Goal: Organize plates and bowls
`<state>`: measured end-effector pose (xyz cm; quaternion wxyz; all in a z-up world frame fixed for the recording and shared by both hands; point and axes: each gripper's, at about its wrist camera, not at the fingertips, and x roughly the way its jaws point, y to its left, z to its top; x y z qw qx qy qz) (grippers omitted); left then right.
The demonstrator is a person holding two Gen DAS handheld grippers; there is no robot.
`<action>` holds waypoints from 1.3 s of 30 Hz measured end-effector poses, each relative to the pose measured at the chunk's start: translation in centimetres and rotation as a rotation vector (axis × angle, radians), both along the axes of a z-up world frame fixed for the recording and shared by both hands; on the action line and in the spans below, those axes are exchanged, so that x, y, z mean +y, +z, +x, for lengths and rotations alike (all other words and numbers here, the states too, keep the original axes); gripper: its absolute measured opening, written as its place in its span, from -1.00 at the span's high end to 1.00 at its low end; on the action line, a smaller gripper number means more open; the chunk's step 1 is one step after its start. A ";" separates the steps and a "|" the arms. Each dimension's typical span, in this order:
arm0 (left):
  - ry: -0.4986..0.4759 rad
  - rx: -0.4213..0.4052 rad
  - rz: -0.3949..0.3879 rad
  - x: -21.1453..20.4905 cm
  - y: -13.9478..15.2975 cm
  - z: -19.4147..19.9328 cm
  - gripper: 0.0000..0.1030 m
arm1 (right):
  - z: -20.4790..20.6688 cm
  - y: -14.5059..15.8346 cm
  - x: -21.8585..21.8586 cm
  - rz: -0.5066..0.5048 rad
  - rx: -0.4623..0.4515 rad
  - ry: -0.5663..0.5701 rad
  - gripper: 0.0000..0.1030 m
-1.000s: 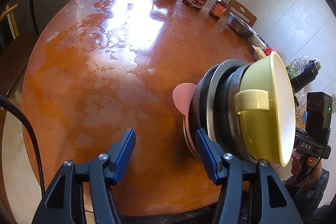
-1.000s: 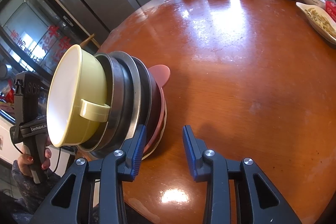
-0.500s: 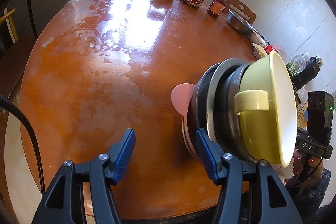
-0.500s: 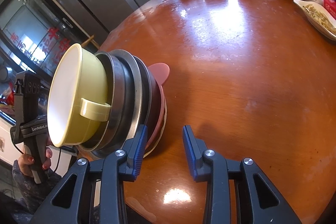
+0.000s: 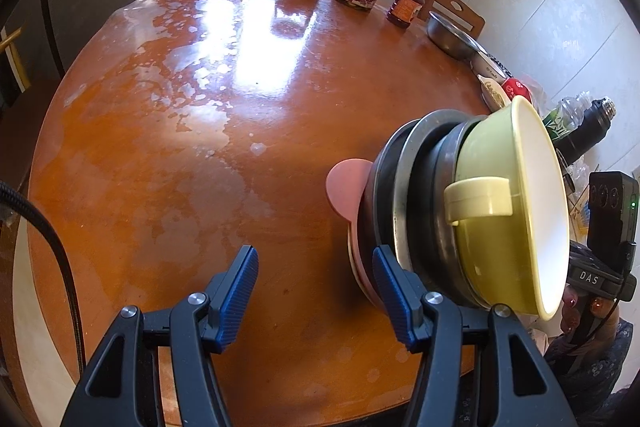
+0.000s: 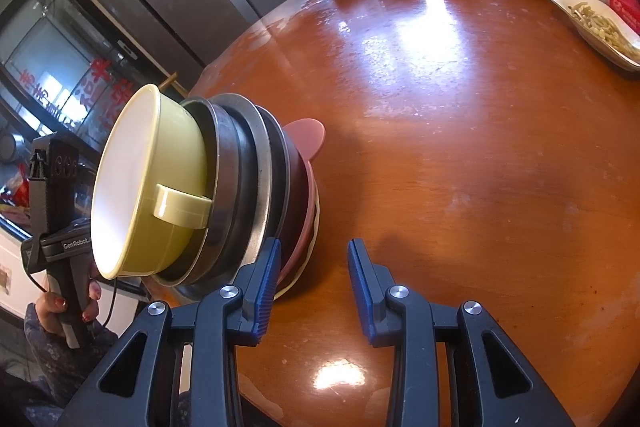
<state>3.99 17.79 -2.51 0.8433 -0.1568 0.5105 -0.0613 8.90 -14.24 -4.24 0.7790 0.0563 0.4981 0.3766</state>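
Glossy round bench (image 5: 168, 155) holds one finished stack of bowls (image 6: 224, 187), unmoved over the last second, flanked by open, empty left gripper (image 5: 314, 297) and right gripper (image 6: 312, 285).

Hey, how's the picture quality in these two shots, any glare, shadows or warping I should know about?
Left wrist view: strong white glare on the far table; fisheye bends the table's edge, corners black. Right wrist view: smaller glare patches, a dark shadow beside the stack of bowls, a bright spot by the right tool. Both are sharp, no motion blur.
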 end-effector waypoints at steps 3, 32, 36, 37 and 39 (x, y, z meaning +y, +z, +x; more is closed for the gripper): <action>-0.010 0.004 0.001 -0.1 -0.1 0.5 -0.15 | 0.0 0.1 -0.3 0.003 0.002 -0.002 0.30; -0.099 0.011 0.045 -4.8 -0.2 4.5 -0.14 | 0.7 0.8 -4.6 0.006 0.005 -0.088 0.32; -0.107 0.013 0.045 -5.5 -0.2 5.0 -0.14 | 0.7 0.9 -5.4 0.005 0.005 -0.102 0.32; -0.109 0.014 0.045 -5.7 -0.2 5.2 -0.14 | 0.7 0.9 -5.6 0.005 0.005 -0.104 0.32; -0.116 0.014 0.047 -6.1 -0.2 5.5 -0.14 | 0.8 0.9 -5.9 0.004 0.005 -0.111 0.32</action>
